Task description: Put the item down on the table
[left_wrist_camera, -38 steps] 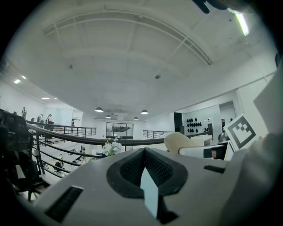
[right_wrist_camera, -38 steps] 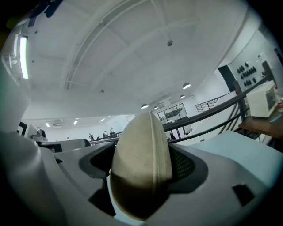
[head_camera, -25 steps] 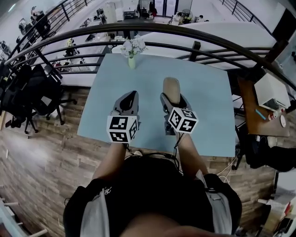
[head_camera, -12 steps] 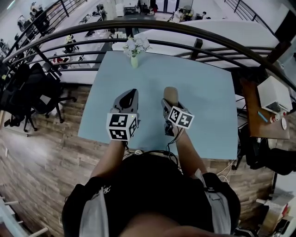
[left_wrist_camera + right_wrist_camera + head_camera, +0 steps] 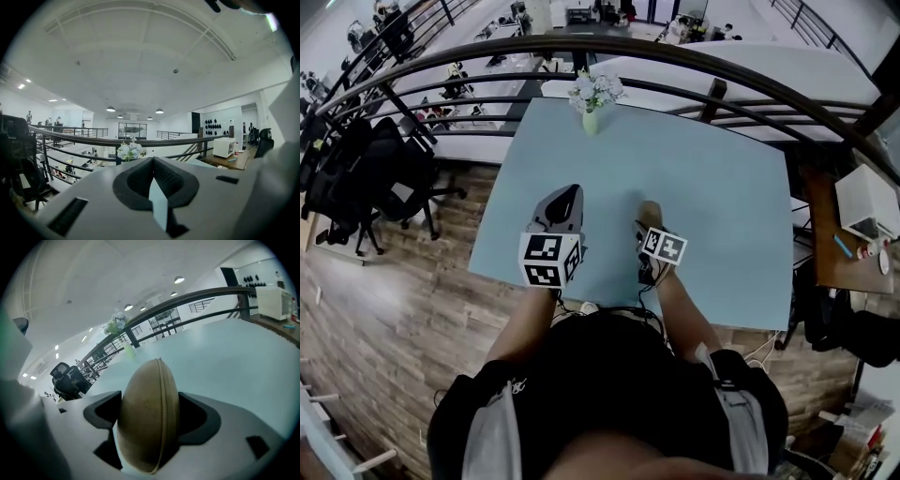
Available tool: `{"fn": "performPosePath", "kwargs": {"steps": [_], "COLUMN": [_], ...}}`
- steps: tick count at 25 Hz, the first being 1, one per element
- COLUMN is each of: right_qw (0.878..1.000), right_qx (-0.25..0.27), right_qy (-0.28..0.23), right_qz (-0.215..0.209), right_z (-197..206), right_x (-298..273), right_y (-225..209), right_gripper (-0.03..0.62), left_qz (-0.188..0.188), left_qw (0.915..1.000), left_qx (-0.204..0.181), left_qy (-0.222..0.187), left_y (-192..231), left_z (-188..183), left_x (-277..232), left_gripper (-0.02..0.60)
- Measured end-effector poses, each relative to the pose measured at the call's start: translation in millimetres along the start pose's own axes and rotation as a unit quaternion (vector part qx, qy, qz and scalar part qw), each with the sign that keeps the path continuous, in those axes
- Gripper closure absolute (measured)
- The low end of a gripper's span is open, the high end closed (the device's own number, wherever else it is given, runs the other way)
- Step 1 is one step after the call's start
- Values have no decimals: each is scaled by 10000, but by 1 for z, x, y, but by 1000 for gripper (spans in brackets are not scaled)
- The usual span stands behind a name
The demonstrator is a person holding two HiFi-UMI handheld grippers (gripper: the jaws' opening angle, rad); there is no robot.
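The right gripper, held low over the near part of the pale blue table, clamps the tan oval zip-seamed case by its broad sides, seam uppermost, apparently ready for setting down. Contact with the table cannot be told. The left gripper waits alongside, jaws nearly together on nothing.

No word, number, brand or sign can be read in any view. The only printed marks are black-and-white square code patterns on the white marker cube of the left hand-held gripper and on the white marker cube of the right hand-held gripper. The tan oval zipped case between the right one's jaws shows plain fabric.
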State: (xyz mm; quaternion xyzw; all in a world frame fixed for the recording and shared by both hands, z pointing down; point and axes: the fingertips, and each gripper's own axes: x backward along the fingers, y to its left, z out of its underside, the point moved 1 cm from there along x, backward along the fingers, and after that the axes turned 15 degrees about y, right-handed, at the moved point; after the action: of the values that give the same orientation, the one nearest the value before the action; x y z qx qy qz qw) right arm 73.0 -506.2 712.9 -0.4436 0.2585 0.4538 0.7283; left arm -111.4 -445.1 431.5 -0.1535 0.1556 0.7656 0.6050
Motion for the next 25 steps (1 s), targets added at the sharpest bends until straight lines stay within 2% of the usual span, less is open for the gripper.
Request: {"fn": "performPosePath", "kwargs": {"steps": [7, 15, 21, 25], "right_qw": [9986, 9971, 9978, 9972], "right_qx": [-236, -324, 108, 294], "right_qy": [437, 667, 387, -83], "right_qz": [-157, -149, 534, 677], "right_z": [23, 36, 27, 8], "right_x": [-26, -40, -35, -15], "right_y": [-5, -8, -16, -14], "right_gripper": [214, 208, 195, 194], "left_qz": [-65, -68, -41, -31], "left_qw": [10000, 9999, 9999, 9998], "left_qx": [47, 107, 156, 173], "left_qy": [52, 74, 50, 4], "left_y": [13, 21, 24, 23], "left_z": [4, 7, 7, 5], "left_x": [2, 1, 2, 2], "left_gripper": [568, 568, 568, 568]}}
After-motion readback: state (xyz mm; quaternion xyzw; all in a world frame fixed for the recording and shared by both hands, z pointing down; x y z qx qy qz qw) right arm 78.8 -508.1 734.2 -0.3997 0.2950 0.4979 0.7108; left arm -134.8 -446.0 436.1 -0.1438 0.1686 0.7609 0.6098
